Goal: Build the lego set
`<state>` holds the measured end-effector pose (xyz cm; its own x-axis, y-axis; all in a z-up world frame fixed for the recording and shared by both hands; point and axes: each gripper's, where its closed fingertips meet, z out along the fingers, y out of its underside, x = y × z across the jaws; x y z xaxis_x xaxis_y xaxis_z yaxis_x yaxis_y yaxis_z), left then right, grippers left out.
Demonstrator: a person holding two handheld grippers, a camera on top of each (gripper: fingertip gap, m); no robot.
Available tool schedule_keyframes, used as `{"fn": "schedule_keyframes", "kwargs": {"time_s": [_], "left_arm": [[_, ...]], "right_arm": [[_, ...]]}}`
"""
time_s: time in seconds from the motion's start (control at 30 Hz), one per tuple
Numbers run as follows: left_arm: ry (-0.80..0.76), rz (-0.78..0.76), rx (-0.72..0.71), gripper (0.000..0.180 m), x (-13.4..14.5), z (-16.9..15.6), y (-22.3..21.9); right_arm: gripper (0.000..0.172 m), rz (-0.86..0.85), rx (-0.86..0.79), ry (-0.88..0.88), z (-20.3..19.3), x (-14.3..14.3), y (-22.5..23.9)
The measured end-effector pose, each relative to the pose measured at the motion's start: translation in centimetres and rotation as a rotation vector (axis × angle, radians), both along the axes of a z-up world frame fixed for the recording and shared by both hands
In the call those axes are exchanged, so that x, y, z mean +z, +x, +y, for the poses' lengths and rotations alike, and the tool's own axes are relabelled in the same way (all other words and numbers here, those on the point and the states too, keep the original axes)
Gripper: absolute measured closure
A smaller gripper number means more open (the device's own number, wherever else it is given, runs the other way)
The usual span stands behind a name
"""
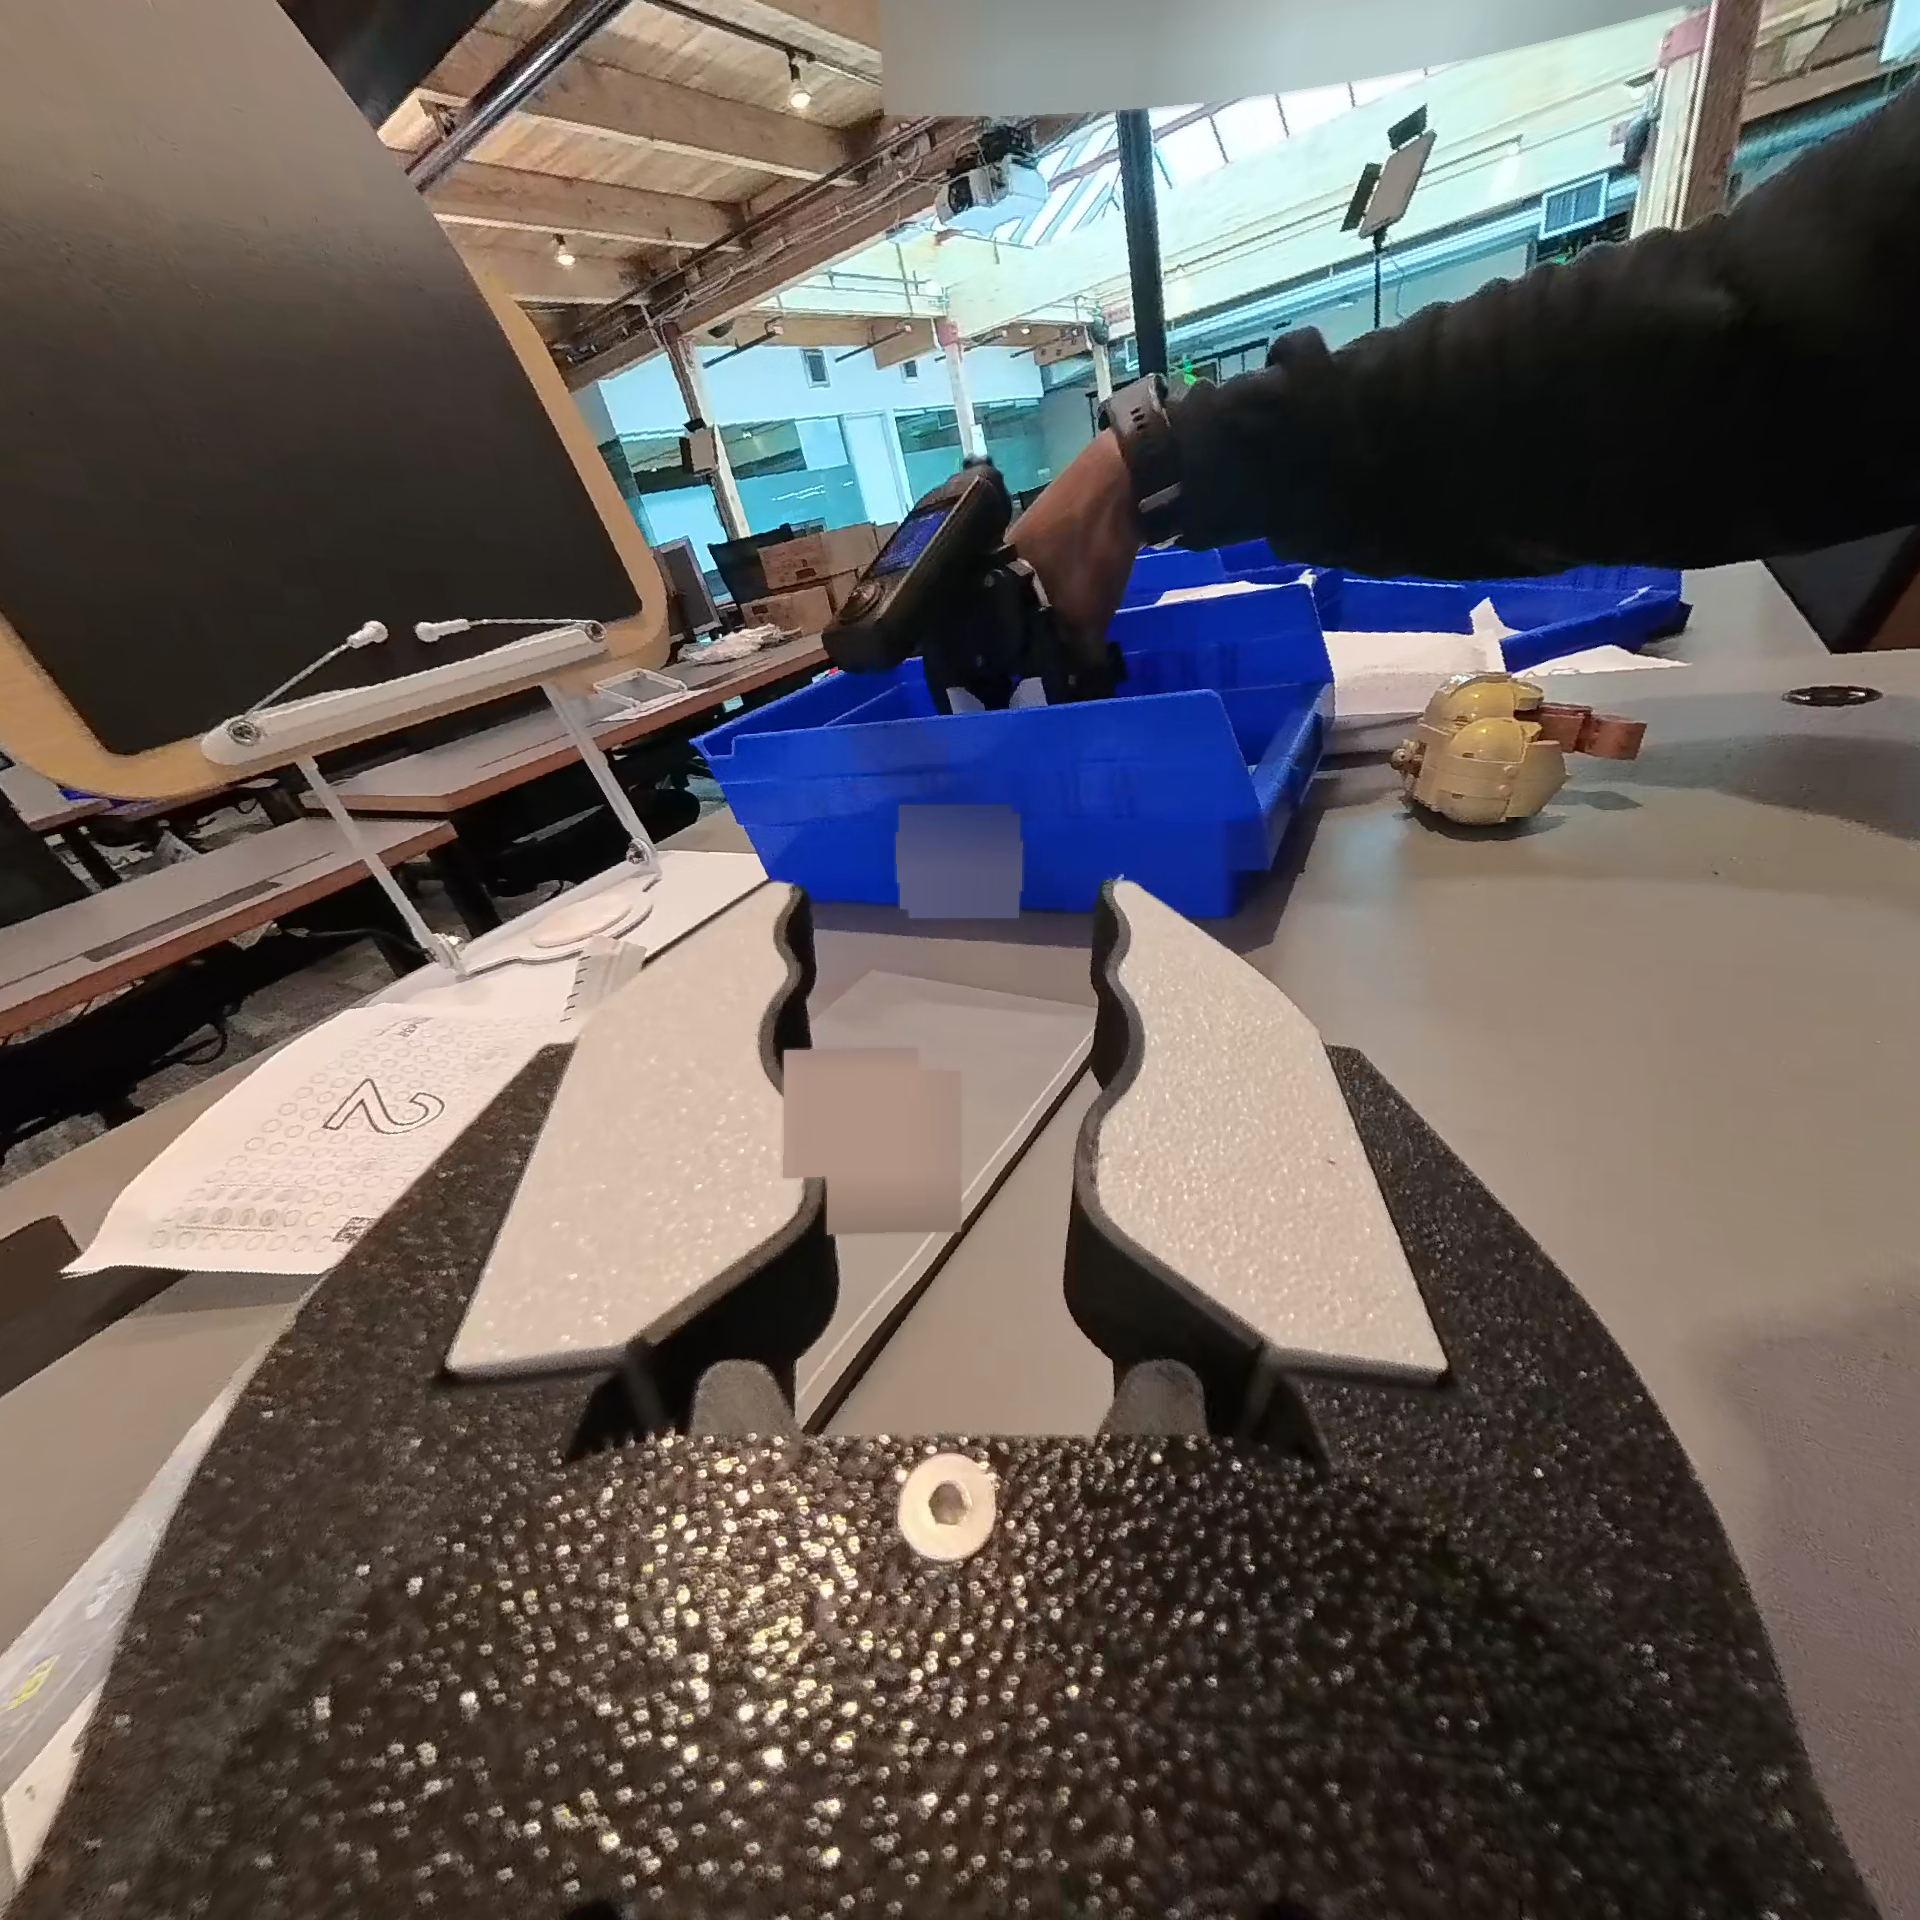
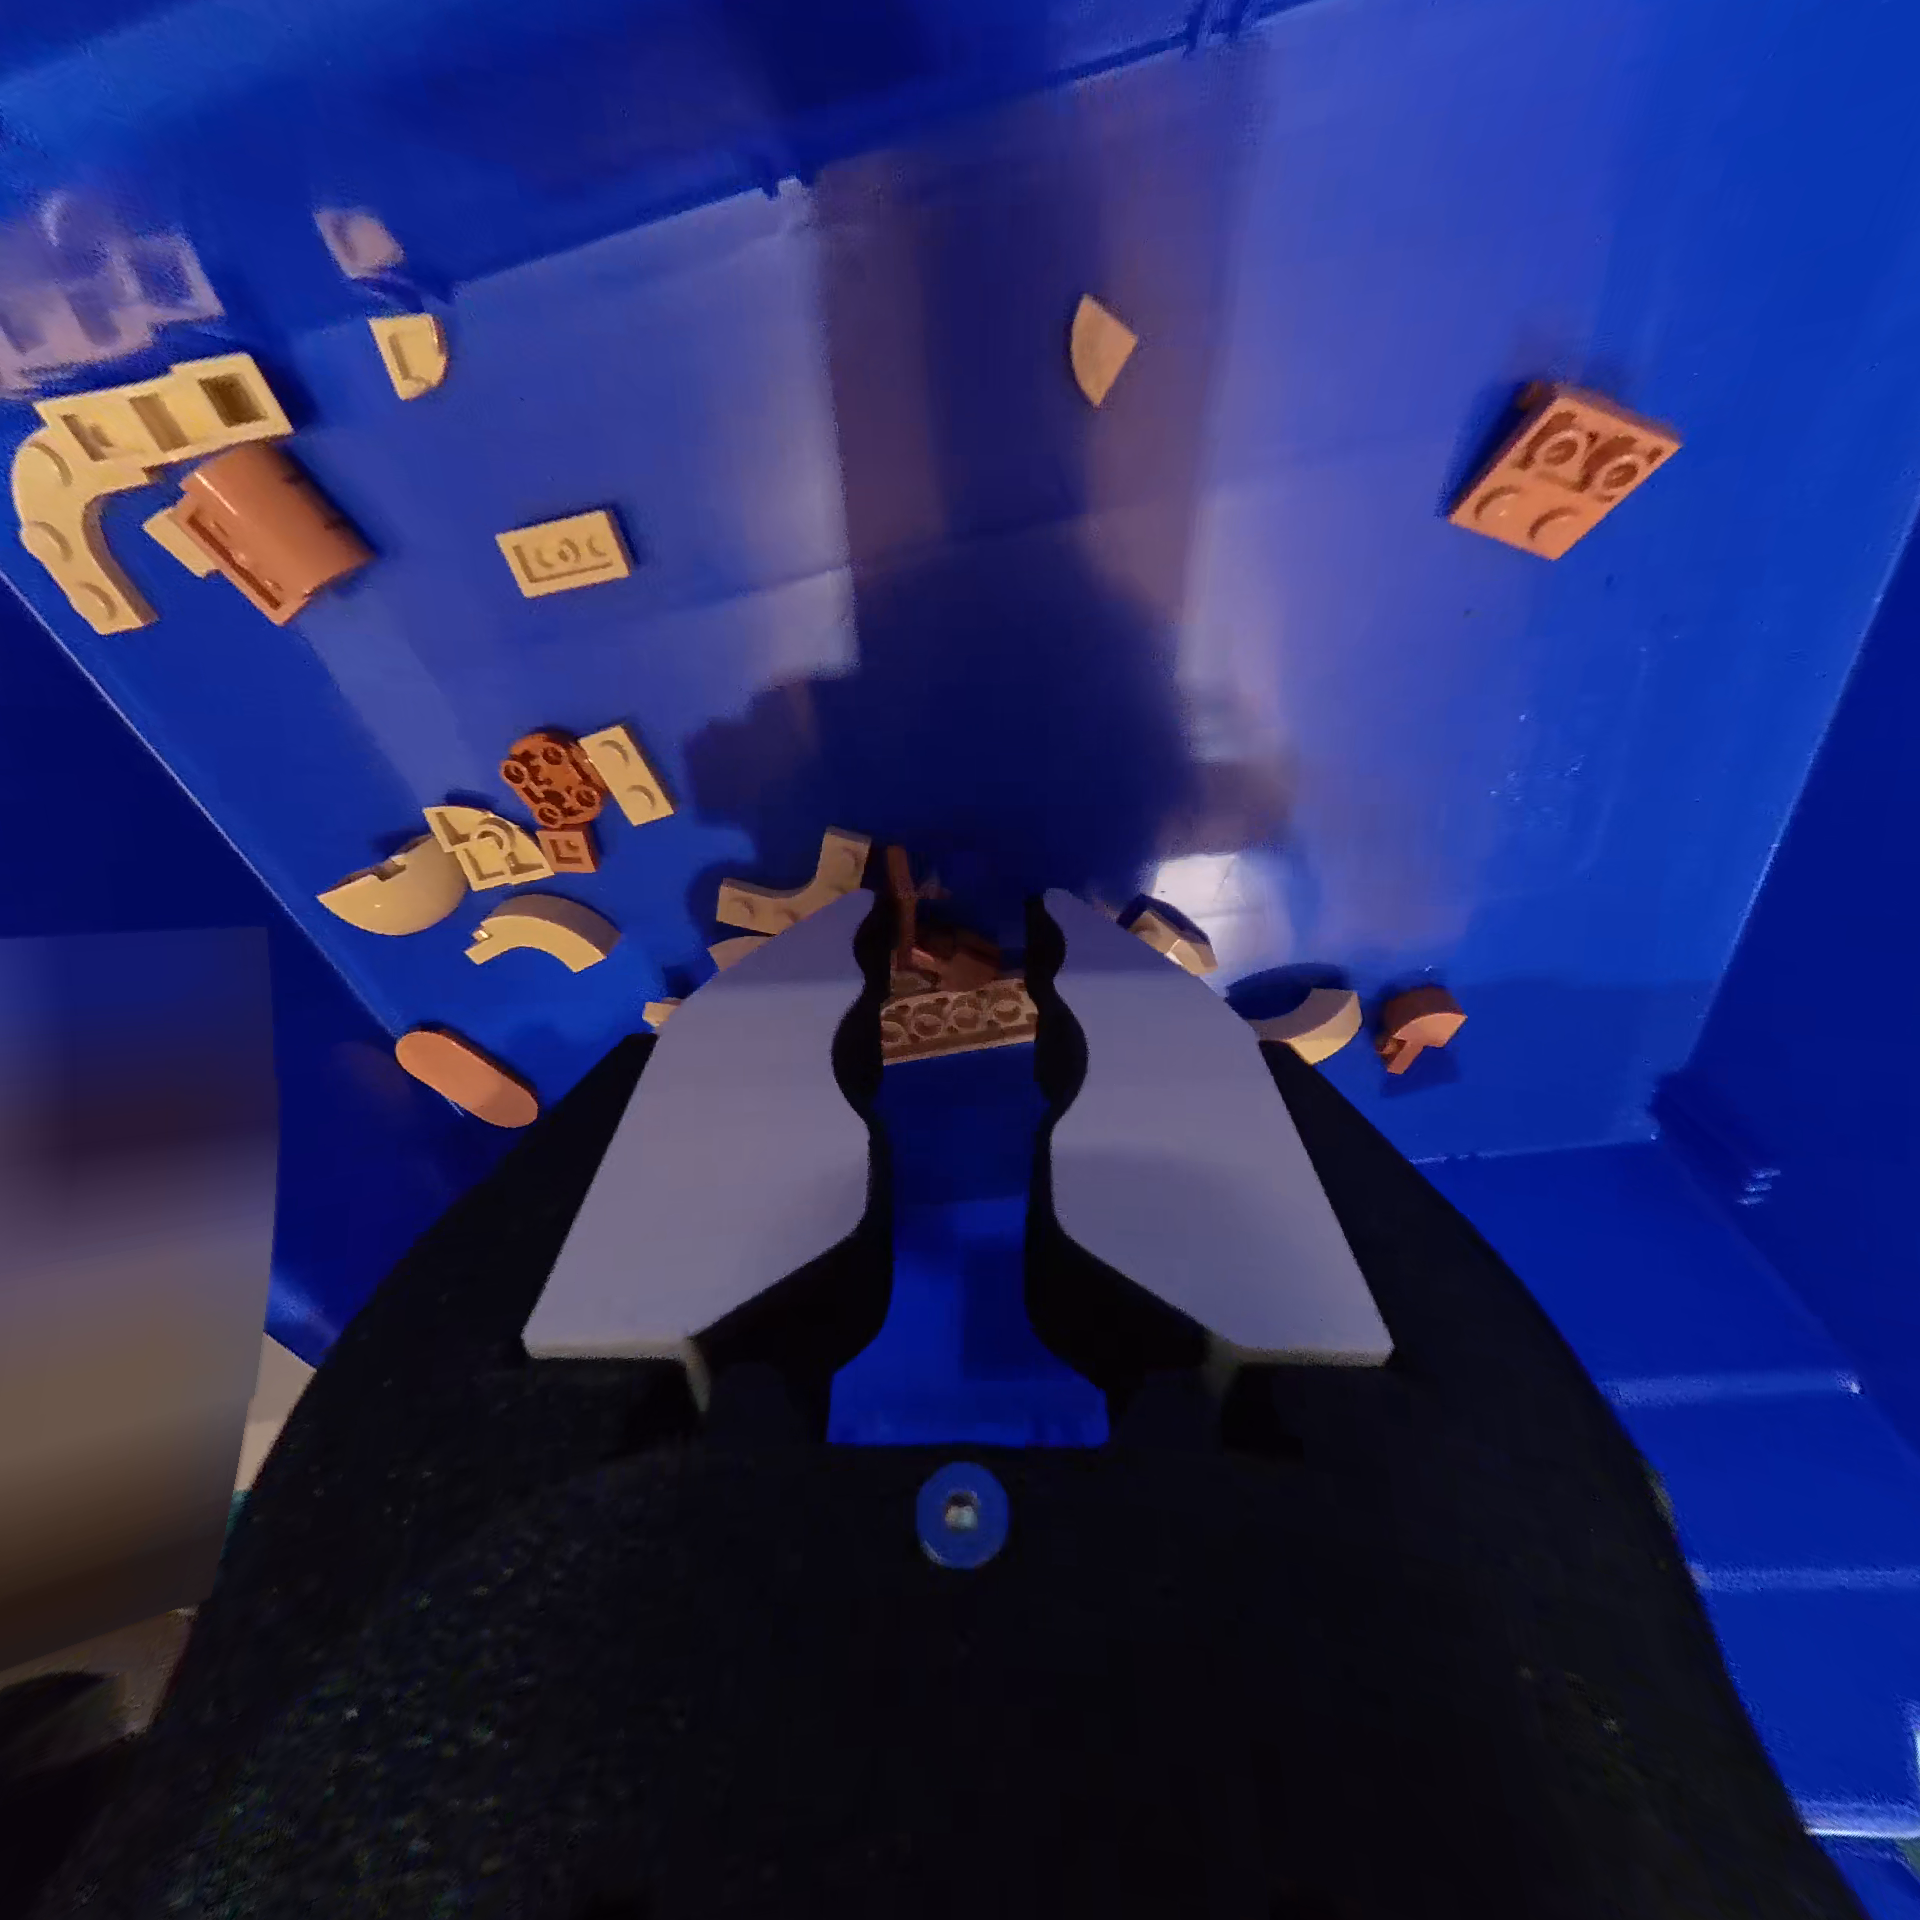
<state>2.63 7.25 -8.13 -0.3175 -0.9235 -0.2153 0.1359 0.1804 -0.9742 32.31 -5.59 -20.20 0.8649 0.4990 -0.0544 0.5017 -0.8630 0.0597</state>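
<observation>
Your left gripper [image 1: 951, 914] hangs over the grey table [image 1: 1558, 1039] with its fingers wide apart and nothing between them. Its view shows the blue bin [image 1: 1018, 800] from outside, in the middle of the frame, and your right hand [image 1: 1070, 561] pushing the other gripper down into it. The bin's front wall hides what is inside. A tan toy ball [image 1: 1481, 748] lies at the right, a printed sheet [image 1: 312, 1132] at the lower left.

Only the right view looks inside the bin [image 2: 1455, 831]. Your right gripper [image 2: 951, 909] has its fingers close together around a tan studded brick piece [image 2: 956, 1013] with dark brown parts on it. Loose tan and brown bricks [image 2: 566, 551] lie scattered to the left and right.
</observation>
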Motion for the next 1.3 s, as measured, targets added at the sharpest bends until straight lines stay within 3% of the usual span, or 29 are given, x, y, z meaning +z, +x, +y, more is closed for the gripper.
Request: {"fn": "schedule_keyframes", "kwargs": {"time_s": [0.07, 0.17, 0.27, 0.37, 0.53, 0.63, 0.7, 0.8, 0.97, 1.3], "left_arm": [[0.004, 0.002, -0.002, 0.130, -0.1, -0.1, 0.0], [0.008, 0.003, -0.001, 0.130, -0.1, -0.2, 0.1], [0.006, 0.002, 0.004, 0.130, 0.0, -0.1, 0.1], [0.001, 0.004, 0.013, 0.130, 0.0, 0.1, 0.1], [0.000, 0.000, 0.028, 0.131, 0.3, 0.2, 0.0], [-0.011, -0.008, 0.034, 0.133, 0.5, 0.2, 0.1], [-0.013, -0.013, 0.044, 0.134, 0.4, 0.3, 0.1], [-0.002, -0.019, 0.078, 0.136, 0.3, 0.9, 0.2], [0.007, -0.020, 0.125, 0.136, 0.3, 2.1, 0.1], [-0.023, -0.012, 0.139, 0.136, 0.2, 2.8, 0.2]], "right_arm": [[0.149, 0.009, -0.002, -0.002, 0.0, 0.0, -0.1], [0.168, 0.049, 0.003, -0.006, -0.2, 0.0, -0.8], [0.168, 0.015, 0.002, 0.043, -0.1, 0.5, -0.9], [0.168, 0.008, -0.016, 0.187, 0.2, 3.1, -2.3], [0.169, 0.044, 0.062, 0.534, -0.5, 9.5, -11.6], [0.169, 0.048, 0.164, 0.660, -1.7, 11.0, -19.1], [0.169, 0.072, 0.212, 0.718, -1.9, 10.6, -23.8], [0.169, 0.097, 0.255, 0.733, -1.3, 7.4, -28.9], [0.169, 0.161, 0.218, 0.705, 0.0, 2.4, -32.4], [0.143, 0.292, 0.158, 0.690, -1.2, 1.8, -34.0]]}}
